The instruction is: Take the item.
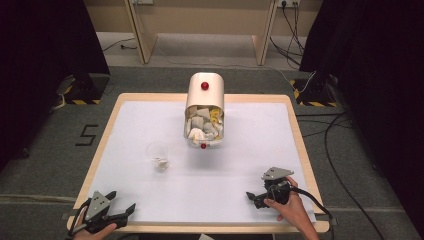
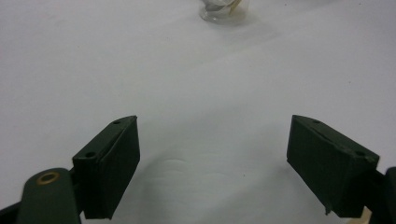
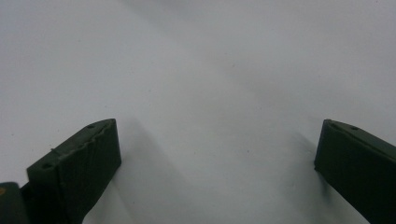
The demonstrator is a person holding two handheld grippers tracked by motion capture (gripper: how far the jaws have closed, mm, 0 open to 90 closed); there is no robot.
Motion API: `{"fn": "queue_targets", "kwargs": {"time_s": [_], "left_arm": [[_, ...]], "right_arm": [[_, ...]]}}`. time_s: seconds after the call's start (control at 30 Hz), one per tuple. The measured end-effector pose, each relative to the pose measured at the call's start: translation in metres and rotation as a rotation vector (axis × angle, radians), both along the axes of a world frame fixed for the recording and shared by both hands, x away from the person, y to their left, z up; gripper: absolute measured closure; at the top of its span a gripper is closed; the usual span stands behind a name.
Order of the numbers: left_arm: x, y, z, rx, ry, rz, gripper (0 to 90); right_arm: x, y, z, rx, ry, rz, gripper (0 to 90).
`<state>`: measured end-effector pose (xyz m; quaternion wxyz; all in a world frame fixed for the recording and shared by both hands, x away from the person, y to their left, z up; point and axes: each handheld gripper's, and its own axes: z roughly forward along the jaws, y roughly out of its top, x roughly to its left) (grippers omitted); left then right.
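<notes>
I have both grippers parked at the near edge of the tabletop (image 1: pixel 150 200), and both are released with nothing between their jaws: the left gripper (image 2: pixel 212 163) sits at the near left corner with its jaws spread wide over bare white surface, and the right gripper (image 3: pixel 217 168) rests low at the near right, its jaws just as wide apart. I read this as a ready stance, each gripper kept back so the high view has an unobstructed look at the work. The small clear cup (image 1: pixel 158 155) stands upright a little left of the middle, well apart from both grippers, with a scrap of something pale in its bottom; from the left gripper view I see its base (image 2: pixel 223 10) straight ahead at the top edge, so that gripper is already lined up on it. Behind and to the right of the cup stands the beige bin (image 1: pixel 204 111), its flap tipped open toward me and stuffed with crumpled paper and a bit of yellow. My guess is the cup's contents belong in that bin, which is why its mouth faces the grippers.
</notes>
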<state>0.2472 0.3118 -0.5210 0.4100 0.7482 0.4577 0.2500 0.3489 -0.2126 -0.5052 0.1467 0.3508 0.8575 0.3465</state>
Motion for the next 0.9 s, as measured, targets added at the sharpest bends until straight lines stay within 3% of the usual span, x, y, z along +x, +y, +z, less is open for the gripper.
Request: {"fn": "queue_targets", "kwargs": {"time_s": [0.13,0.2,0.9], "left_arm": [[-0.0014,-0.0004,-0.0032,0.001,0.017,-0.005,16.3],[-0.0017,0.0007,-0.0047,-0.018,0.024,0.001,16.2],[-0.0023,0.0007,-0.0045,-0.018,0.031,0.003,16.1]], "right_arm": [[0.0000,0.0000,0.0000,0.000,0.000,0.000,0.9],[0.0000,0.0000,0.0000,0.000,0.000,0.000,0.9],[-0.0001,0.0000,0.0000,0.000,0.000,0.000,0.9]]}}
